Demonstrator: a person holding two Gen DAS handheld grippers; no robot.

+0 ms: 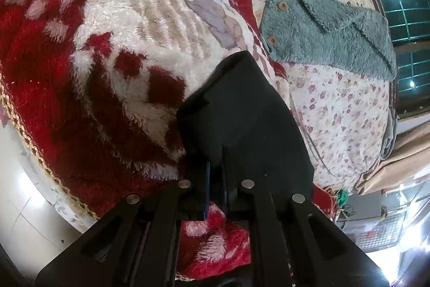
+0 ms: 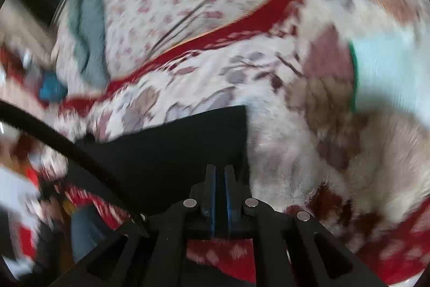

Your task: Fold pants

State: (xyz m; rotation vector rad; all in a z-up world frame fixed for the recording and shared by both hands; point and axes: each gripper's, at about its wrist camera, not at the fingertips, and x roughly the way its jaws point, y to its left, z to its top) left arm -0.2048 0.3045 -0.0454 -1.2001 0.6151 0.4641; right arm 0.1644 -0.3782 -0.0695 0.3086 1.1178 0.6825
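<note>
The black pants (image 1: 242,112) lie on a plush red and white blanket (image 1: 134,18). In the left wrist view their near end rises over my left gripper (image 1: 216,174), which is shut on the cloth; the fabric covers the fingertips. The right wrist view is blurred. There the pants (image 2: 166,152) spread as a flat dark panel with a sharp far-right corner. My right gripper (image 2: 219,171) sits over their near right edge. Only a thin dark slit shows between its blue pads, and I cannot tell whether cloth is in it.
A floral sheet (image 1: 336,104) covers the bed to the right, with a fluffy teal buttoned garment (image 1: 322,26) on it. A black cable (image 2: 53,136) crosses the left of the right wrist view. Pale floor (image 1: 21,206) shows past the blanket's gold-trimmed edge.
</note>
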